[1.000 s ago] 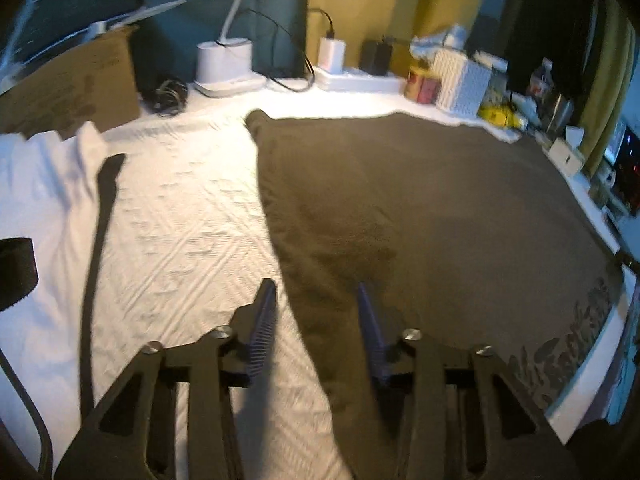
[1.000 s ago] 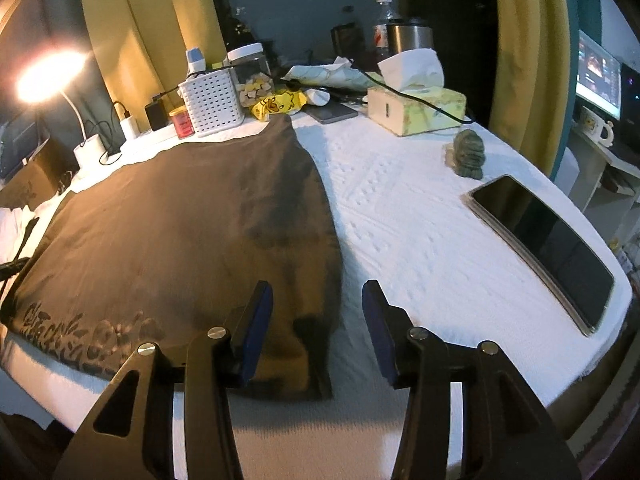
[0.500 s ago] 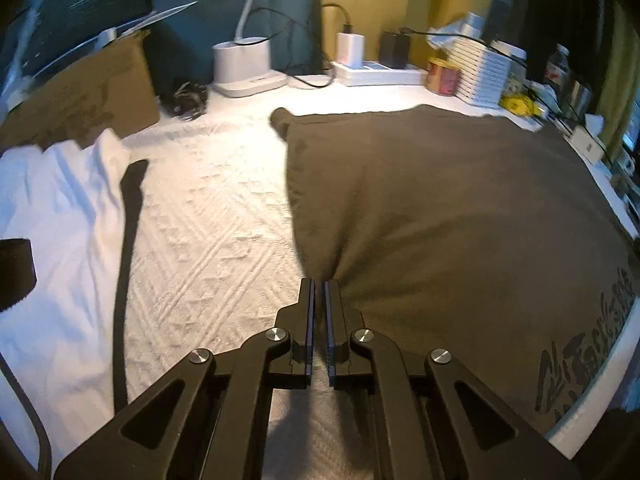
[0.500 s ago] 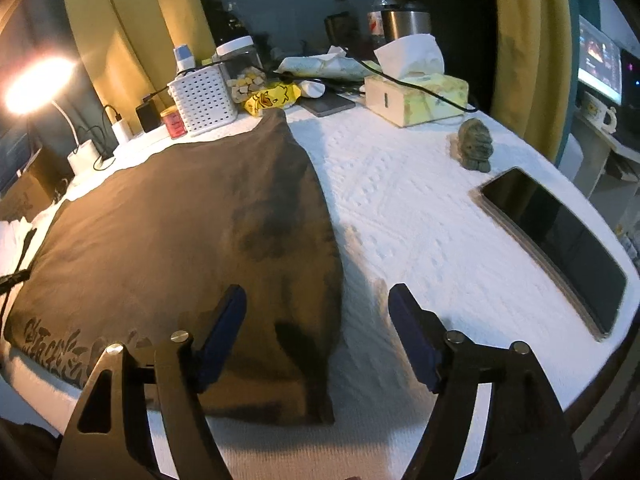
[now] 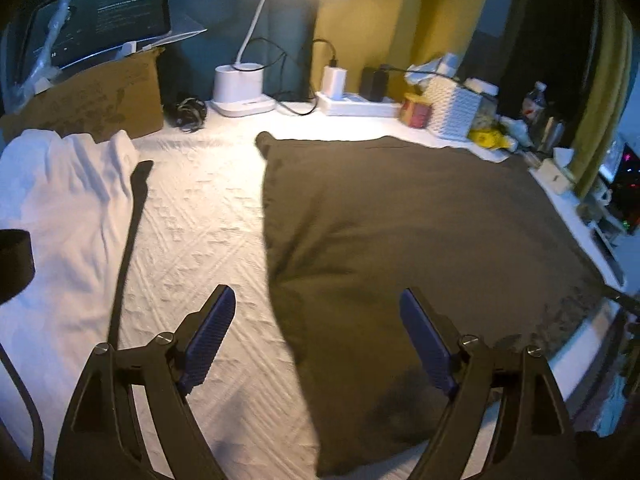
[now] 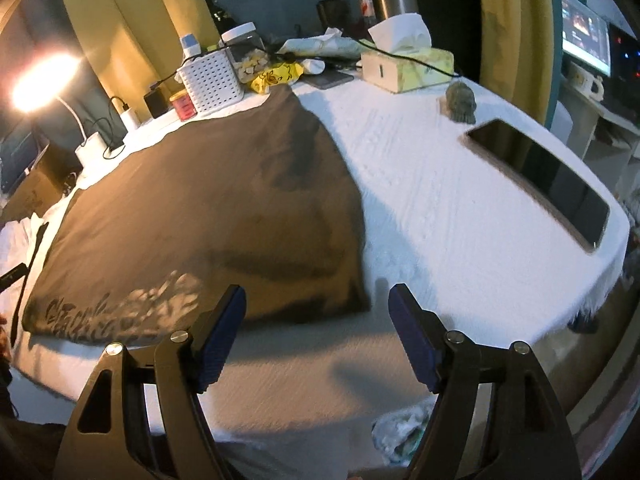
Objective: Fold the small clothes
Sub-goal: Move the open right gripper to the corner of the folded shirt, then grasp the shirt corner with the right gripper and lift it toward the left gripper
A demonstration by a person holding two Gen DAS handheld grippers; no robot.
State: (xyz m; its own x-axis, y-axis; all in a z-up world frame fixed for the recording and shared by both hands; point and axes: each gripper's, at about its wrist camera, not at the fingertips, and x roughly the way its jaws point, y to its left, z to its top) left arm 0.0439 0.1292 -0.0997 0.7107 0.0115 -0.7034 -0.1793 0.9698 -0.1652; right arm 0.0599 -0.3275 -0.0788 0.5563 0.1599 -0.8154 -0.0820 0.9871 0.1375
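A dark brown garment (image 5: pixel 408 240) lies spread flat on the white textured table cover (image 5: pixel 192 232). It also shows in the right wrist view (image 6: pixel 208 216), with pale lettering along its near left edge. My left gripper (image 5: pixel 318 336) is open and empty, raised over the garment's near left edge. My right gripper (image 6: pixel 316 336) is open and empty, pulled back just off the garment's near right corner, at the table's front edge.
A white cloth (image 5: pixel 60 208) and a black strap (image 5: pixel 130 232) lie at the left. A lamp base (image 5: pixel 240 92), power strip (image 5: pixel 356 104) and white basket (image 6: pixel 212 80) line the back. A tissue box (image 6: pixel 408 64), figurine (image 6: pixel 460 102) and dark tablet (image 6: pixel 544 176) sit at the right.
My left gripper, shut on the garment's edge half a second ago, has opened wide and lifted back. My right gripper opened wider and drew back off the garment corner.
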